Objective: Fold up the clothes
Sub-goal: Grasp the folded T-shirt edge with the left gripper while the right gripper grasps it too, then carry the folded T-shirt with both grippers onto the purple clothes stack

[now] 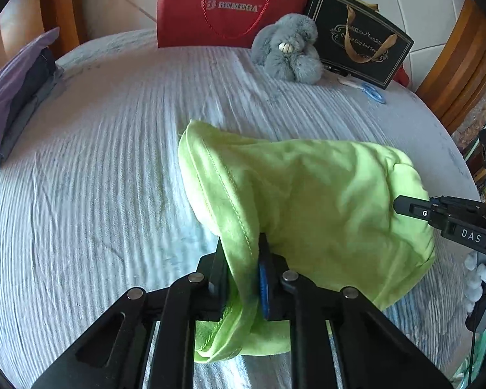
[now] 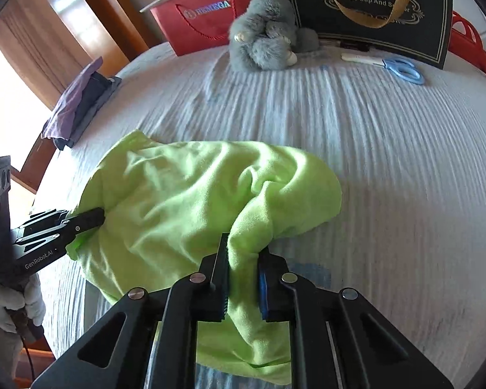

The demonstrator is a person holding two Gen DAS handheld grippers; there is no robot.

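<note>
My left claw (image 1: 243,275) and right claw (image 2: 243,278) each clench a bunched edge of the soft lime-green cotton garment (image 2: 191,201), which sags between them onto the ribbed pale-blue bedspread (image 2: 388,162). Risks: uneven pulling could slip the hem free or trap wrinkles; fabric wadded between my jaws may fold crooked.

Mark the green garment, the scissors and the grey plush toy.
green garment (image 2: 191,201): right wrist view, middle of the cloth.
scissors (image 2: 401,68): right wrist view, blue handles.
grey plush toy (image 1: 288,52): left wrist view, furry body.
</note>
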